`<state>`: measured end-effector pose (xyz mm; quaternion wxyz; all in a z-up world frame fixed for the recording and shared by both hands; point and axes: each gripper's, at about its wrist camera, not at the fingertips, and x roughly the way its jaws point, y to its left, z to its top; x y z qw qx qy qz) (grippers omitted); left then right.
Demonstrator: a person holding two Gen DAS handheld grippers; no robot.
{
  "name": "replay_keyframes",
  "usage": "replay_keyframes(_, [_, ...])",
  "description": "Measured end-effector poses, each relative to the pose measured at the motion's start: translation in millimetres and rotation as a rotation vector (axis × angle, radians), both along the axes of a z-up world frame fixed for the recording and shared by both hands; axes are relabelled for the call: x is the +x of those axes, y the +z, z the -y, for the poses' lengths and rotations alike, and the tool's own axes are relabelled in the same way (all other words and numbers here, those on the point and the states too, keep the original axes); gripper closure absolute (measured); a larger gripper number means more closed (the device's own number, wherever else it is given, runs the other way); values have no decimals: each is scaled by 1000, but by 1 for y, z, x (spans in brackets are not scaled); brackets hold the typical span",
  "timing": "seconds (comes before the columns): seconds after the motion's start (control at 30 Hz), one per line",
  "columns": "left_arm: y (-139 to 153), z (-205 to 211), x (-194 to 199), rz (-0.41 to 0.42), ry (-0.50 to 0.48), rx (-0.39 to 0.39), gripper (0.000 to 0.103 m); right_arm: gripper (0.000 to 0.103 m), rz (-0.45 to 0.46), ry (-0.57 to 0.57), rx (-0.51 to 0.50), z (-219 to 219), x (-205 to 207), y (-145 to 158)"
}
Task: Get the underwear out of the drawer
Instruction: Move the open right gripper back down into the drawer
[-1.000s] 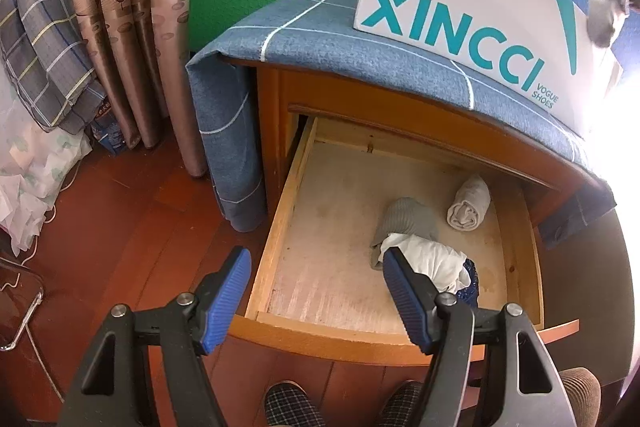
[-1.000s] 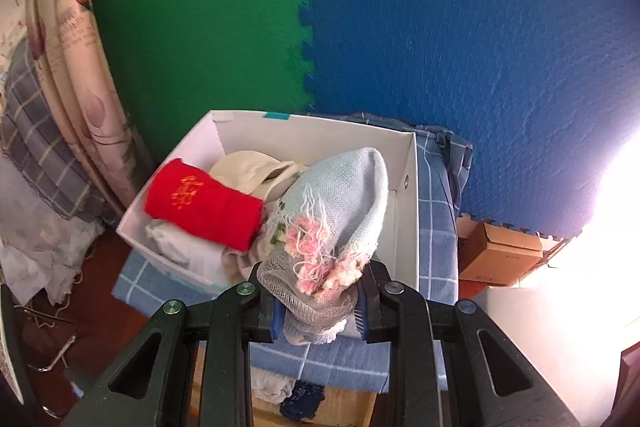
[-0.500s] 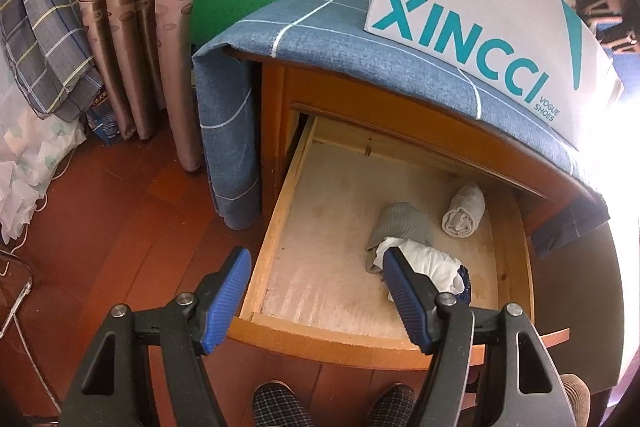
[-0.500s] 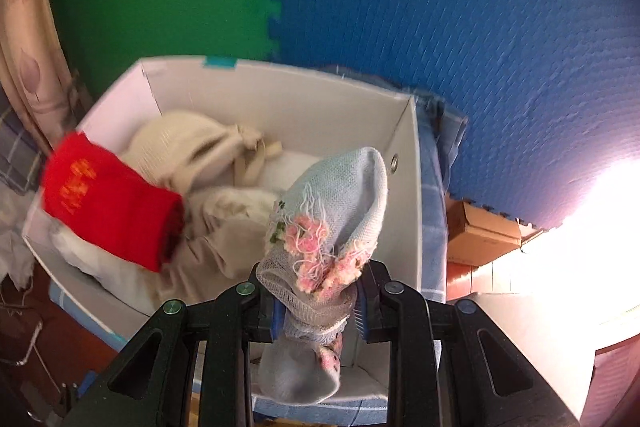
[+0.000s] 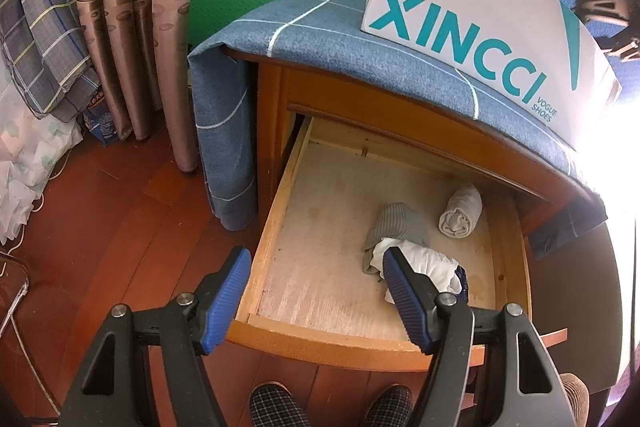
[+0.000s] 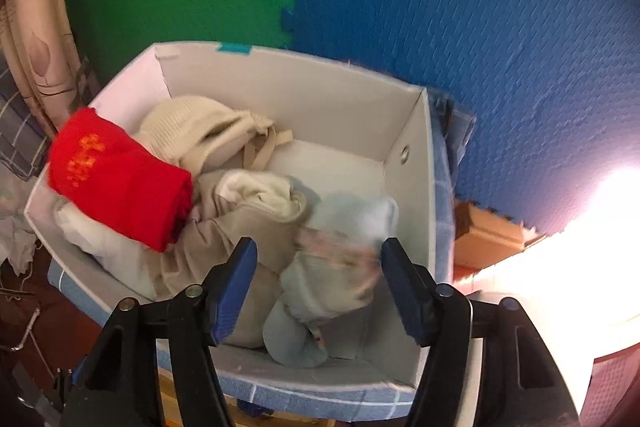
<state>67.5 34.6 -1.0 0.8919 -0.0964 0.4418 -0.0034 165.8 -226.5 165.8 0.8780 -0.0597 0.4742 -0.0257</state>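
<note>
In the left wrist view the wooden drawer (image 5: 276,211) stands pulled out. In it lie a grey ribbed piece (image 5: 396,223), a rolled grey piece (image 5: 460,213) and a white piece (image 5: 428,263) over something dark blue. My left gripper (image 5: 316,297) is open and empty above the drawer's front left corner. In the right wrist view my right gripper (image 6: 316,287) is open over the white shoe box (image 6: 408,187). A pale blue piece with pink trim (image 6: 340,255) lies blurred between the fingers, inside the box.
The box (image 5: 472,11) reads XINCCI and stands on the blue checked cloth (image 5: 320,31) on top of the cabinet. It holds a red roll (image 6: 120,183) and beige pieces (image 6: 208,135). Curtains (image 5: 132,27) hang at left. Slippered feet (image 5: 280,407) show below.
My right gripper has opened and let go of the pale blue piece, which has dropped into the box. The left gripper has drifted slightly and stays open.
</note>
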Motion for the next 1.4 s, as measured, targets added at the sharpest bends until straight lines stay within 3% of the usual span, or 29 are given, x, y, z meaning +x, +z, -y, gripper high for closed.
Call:
replay_keyframes(0.2, [0, 0, -1, -2, 4, 1, 33, 41, 37, 98, 96, -4, -50, 30])
replay_keyframes(0.37, [0, -1, -2, -4, 9, -1, 33, 41, -12, 206, 118, -15, -106, 18])
replay_keyframes(0.67, [0, -1, -1, -10, 13, -3, 33, 41, -203, 307, 81, -31, -158, -77])
replay_keyframes(1.13, [-2, -5, 1, -19, 20, -18, 33, 44, -470, 349, 31, -41, -135, -223])
replay_keyframes(1.4, [-4, -7, 3, -25, 28, -30, 33, 45, -526, 383, 4, -49, -112, -262])
